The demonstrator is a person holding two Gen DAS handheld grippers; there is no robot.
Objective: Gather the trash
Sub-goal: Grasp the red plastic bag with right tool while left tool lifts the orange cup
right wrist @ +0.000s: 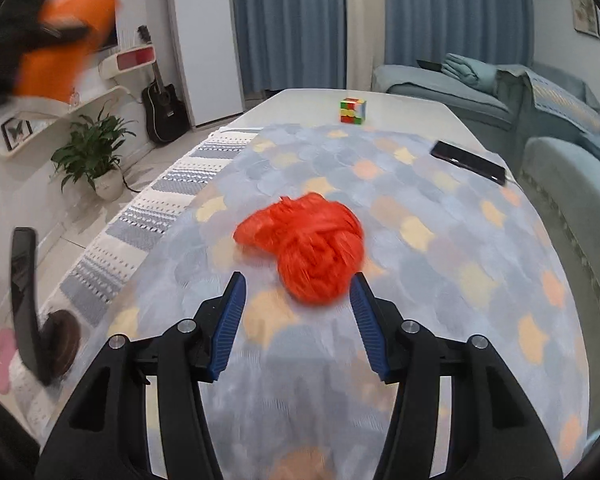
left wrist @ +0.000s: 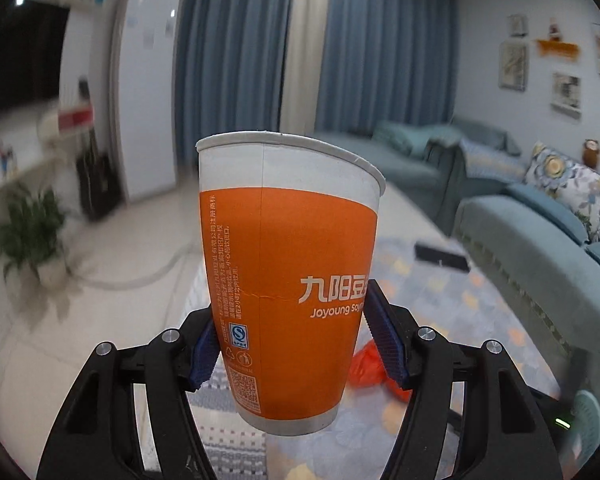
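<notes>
One cube (right wrist: 353, 110), phone (right wrist: 469, 162) beyond bag (right wrist: 306, 242).

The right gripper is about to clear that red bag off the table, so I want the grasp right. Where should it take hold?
Grip the crumpled red bag across its thick knotted bulge nearest the open right gripper, coming straight forward and down. That lump stands highest and probably fits between the fingers; the flat left flap looks harder to pinch.

Bare cloth (right wrist: 440, 280) surrounds the crumpled red bag (right wrist: 306, 242); cube (right wrist: 353, 110) and phone (right wrist: 468, 162) lie well beyond.
</notes>
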